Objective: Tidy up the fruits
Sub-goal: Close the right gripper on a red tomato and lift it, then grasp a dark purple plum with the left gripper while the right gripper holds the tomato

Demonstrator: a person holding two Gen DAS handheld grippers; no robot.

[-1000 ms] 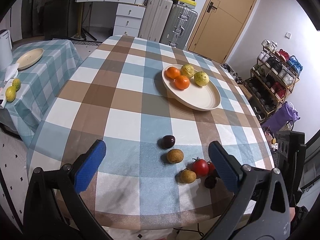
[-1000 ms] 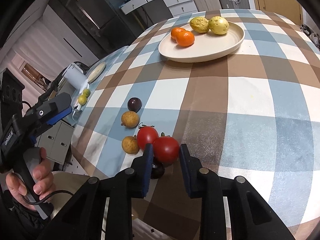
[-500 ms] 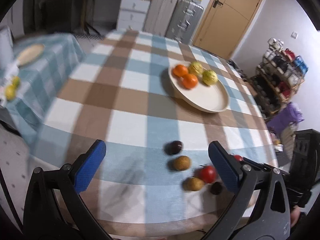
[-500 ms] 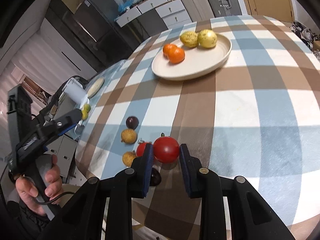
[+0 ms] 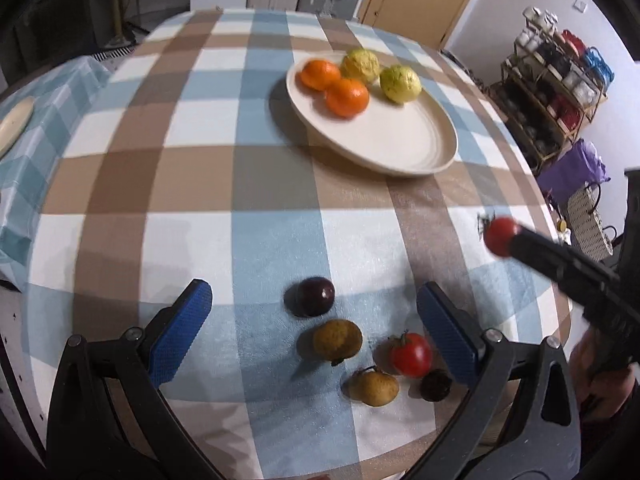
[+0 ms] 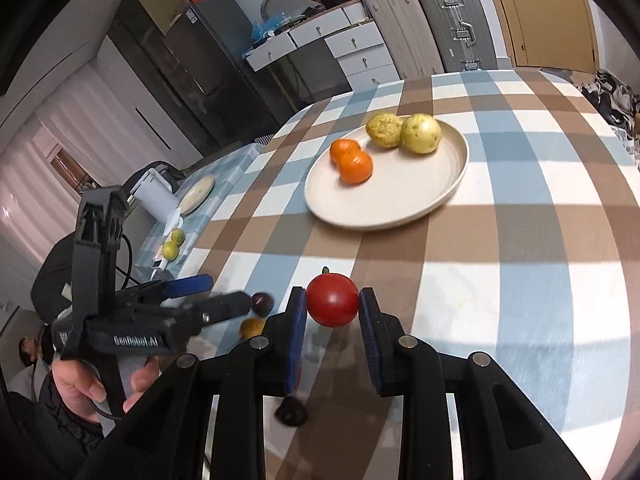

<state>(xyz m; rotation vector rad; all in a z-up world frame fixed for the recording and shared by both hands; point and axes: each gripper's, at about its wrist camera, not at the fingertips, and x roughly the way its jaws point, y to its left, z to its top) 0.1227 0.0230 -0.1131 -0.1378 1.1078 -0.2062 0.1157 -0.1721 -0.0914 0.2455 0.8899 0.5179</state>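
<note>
The checked cloth table carries a smooth round cream plate holding two oranges and two rough yellow fruits. My left gripper hangs released above it. My right gripper is clenched on a glossy round tomato, lifted short of the plate.

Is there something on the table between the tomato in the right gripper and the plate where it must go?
Nothing visible: only bare checked tablecloth lies between the held tomato and the plate.
</note>
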